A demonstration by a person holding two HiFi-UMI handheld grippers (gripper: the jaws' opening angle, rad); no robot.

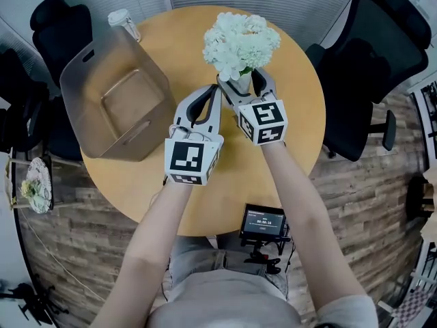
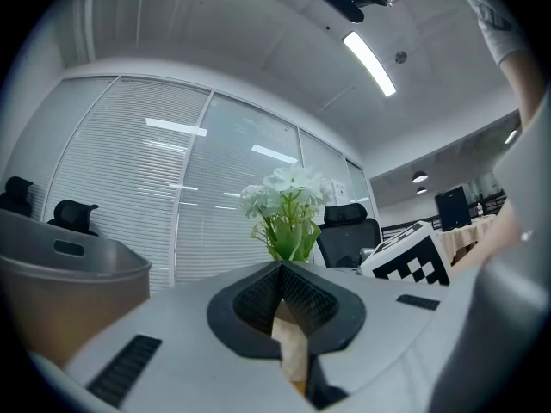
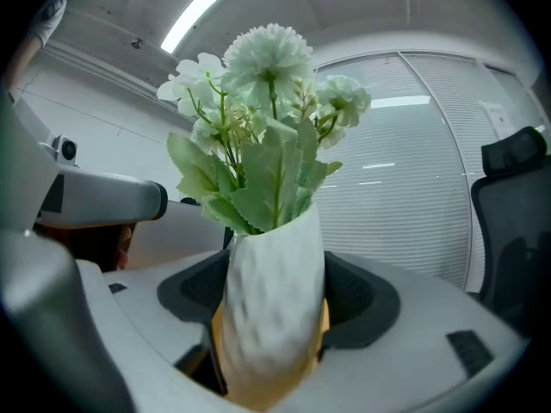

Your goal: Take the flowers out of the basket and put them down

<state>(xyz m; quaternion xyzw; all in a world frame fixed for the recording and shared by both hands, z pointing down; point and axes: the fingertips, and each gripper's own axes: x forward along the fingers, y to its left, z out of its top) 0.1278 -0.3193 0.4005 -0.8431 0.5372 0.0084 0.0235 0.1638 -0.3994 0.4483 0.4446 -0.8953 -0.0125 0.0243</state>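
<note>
Starting at the left of the frame: the basket [image 1: 82, 80] sits on the round wooden surface [image 1: 300, 115], open side up, and it looks empty. A small clear container [image 1: 124, 23] stands just behind it at the surface's far edge. So the flowers are out of the basket, and the job is now about setting them down.

Moving toward the middle, the left tongs [image 1: 213, 96] are pressed together with nothing between them. The left gripper view shows the two dark pads meeting at their tips, with bare wood under them. They hang just beside the vase and are not touching it.

Right of centre is the action. The right tongs [image 1: 246, 84] are pinching the white vase [image 3: 271, 274], one pad on each side of its textured body. The flowers [image 1: 240, 43], a pale white-green bunch, rise above the grip in the upper middle of the frame, well apart from the basket. The vase leans a little in the right gripper view. No view shows whether its base has met the wood.

Further right there is only a black chair [image 1: 369, 53] beyond the edge. A small screen device [image 1: 265, 219] sits at the near edge, lower centre.

I judge this to be the put-down step. The next move calls for bringing the vase upright, easing it down until the base sits flat, and only then spreading the right tongs. They should back straight out, because that heavy bloom could tip the vase with a nudge.
</note>
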